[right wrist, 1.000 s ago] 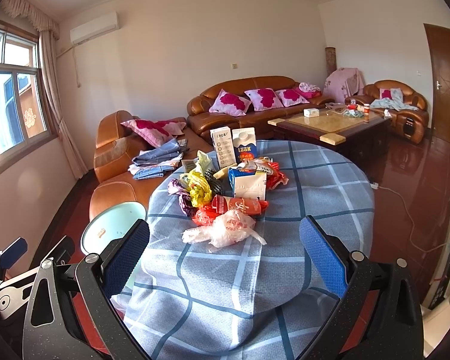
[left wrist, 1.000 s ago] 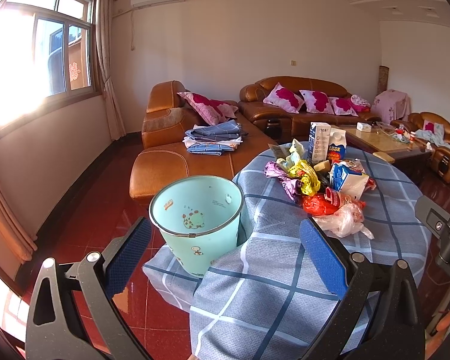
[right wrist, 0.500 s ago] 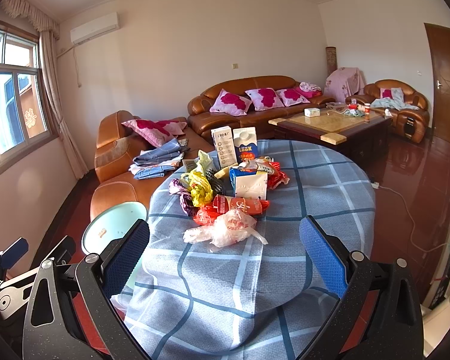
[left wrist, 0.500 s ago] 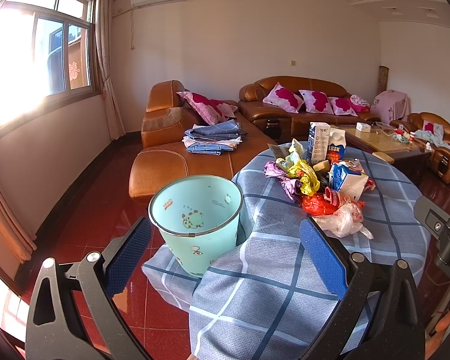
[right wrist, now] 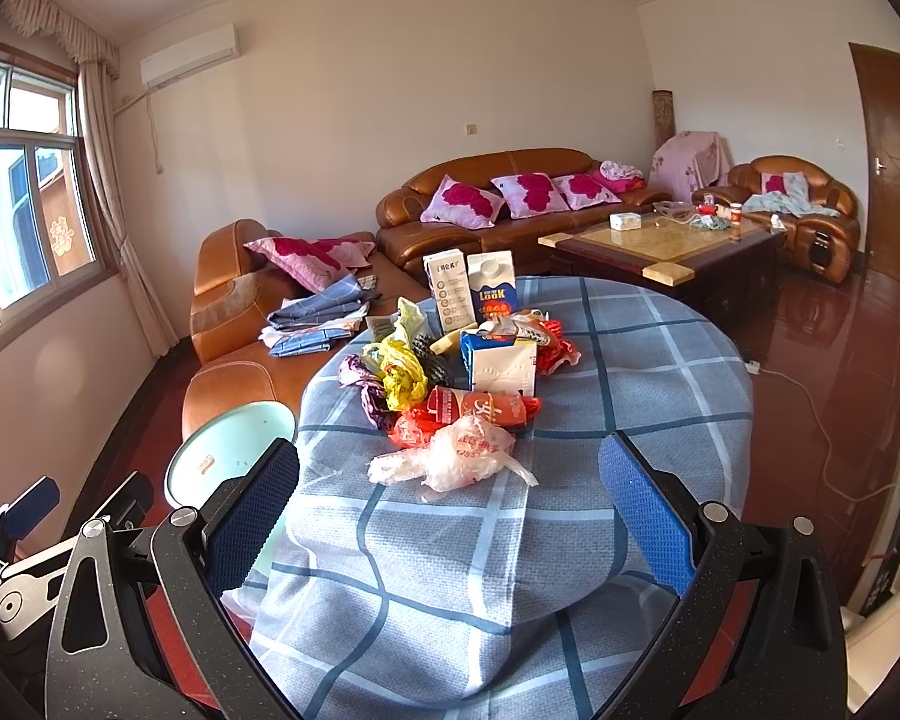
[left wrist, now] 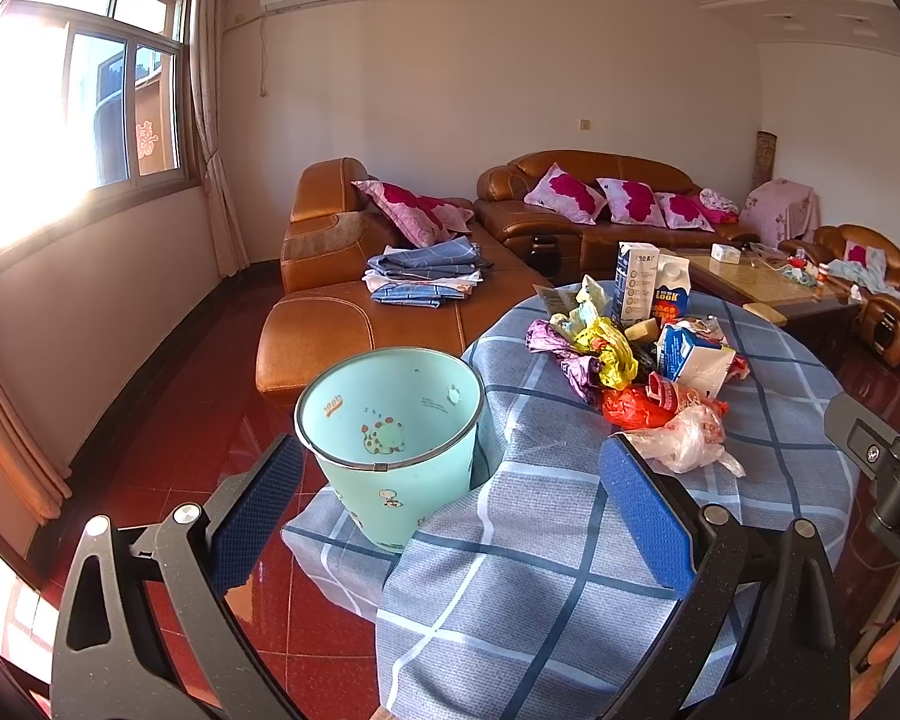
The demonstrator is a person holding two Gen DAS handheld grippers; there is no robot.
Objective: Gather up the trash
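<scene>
Blue-check cloth covers the round table, trash heaped mid-top. Nearest item: clear bag, touching the red wrapper behind it. Yellow bag and purple wrapper sit left of that, a white-blue box on the right. Two cartons stand upright at the far edge. Mint bin stands on the floor against the table's left side, nothing visible inside. Left gripper spread wide, holding nothing, framing the bin and the table edge. Right gripper likewise spread, nothing held, over the near cloth short of the clear bag.
</scene>
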